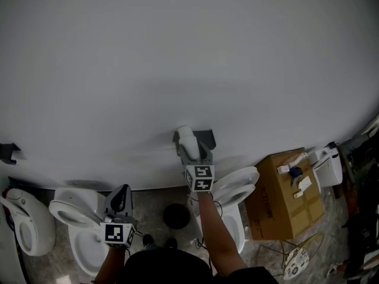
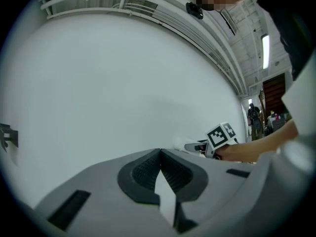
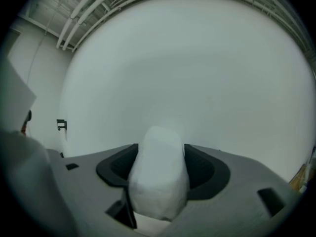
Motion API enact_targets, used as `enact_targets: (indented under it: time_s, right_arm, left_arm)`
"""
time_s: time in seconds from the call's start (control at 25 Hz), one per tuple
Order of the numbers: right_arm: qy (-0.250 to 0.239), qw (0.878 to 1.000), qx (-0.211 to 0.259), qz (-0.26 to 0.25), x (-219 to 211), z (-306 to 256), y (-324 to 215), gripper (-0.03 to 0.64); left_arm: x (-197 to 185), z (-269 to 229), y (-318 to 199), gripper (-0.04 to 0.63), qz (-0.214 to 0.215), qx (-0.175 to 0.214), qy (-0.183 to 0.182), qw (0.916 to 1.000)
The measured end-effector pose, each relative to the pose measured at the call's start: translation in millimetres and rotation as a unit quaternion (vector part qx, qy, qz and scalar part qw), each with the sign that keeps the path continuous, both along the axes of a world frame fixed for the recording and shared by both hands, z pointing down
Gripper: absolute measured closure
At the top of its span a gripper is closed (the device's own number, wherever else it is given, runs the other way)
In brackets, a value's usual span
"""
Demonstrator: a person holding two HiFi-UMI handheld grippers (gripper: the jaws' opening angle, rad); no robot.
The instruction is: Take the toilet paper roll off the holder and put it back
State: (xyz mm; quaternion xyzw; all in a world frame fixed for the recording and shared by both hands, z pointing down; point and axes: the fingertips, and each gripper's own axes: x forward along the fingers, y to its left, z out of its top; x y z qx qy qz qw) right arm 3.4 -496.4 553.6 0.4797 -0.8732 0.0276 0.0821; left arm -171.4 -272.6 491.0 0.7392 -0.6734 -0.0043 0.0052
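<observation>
A plain white wall (image 1: 177, 58) fills most of the head view, with a mottled floor (image 1: 155, 201) at its foot. The right gripper (image 1: 190, 151) is held up against the wall on an outstretched arm. Its fingers (image 3: 201, 168) pinch the toilet paper roll (image 1: 186, 136) from both sides. In the right gripper view the white roll (image 3: 159, 174) fills the gap between the dark ridged pads and sticks out past the fingertips toward the wall. Just beyond and to the right of these fingers a grey holder (image 1: 205, 138) is fixed to the wall. The roll lies right at it, but whether it touches the holder cannot be made out. The left gripper (image 1: 121, 199) hangs much lower and well off to the left. Its fingers (image 2: 143, 169) are pressed together at the tips with nothing between them, and they point level at the bare wall. Below the left fingers stands a white toilet (image 1: 83, 220). Below the right fingers is a second toilet (image 1: 235, 189) with its lid raised. A dark round object (image 1: 176, 215) sits on the floor between the two grippers. Far right of the right fingers a cardboard box (image 1: 283, 197) carries a few small items. Far left of the left fingers a small dark bracket (image 1: 9, 152) is on the wall.
</observation>
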Motion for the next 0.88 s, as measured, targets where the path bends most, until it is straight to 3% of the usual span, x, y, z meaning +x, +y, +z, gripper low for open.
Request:
enact_targets:
  time_s: [0.28, 0.88]
  right_arm:
    - [-0.001, 1.000, 0.009, -0.009, -0.5, -12.0, 7.2, 0.294]
    - [-0.024, 0.999, 0.039, 0.021, 23.2, -35.0, 34.7, 0.296]
  left_arm:
    - [3.2, -0.9, 0.6, 0.592, 0.004, 0.002, 0.001, 1.0000]
    - [5.2, -2.7, 4.6, 0.592, 0.012, 0.017, 0.003, 0.9998]
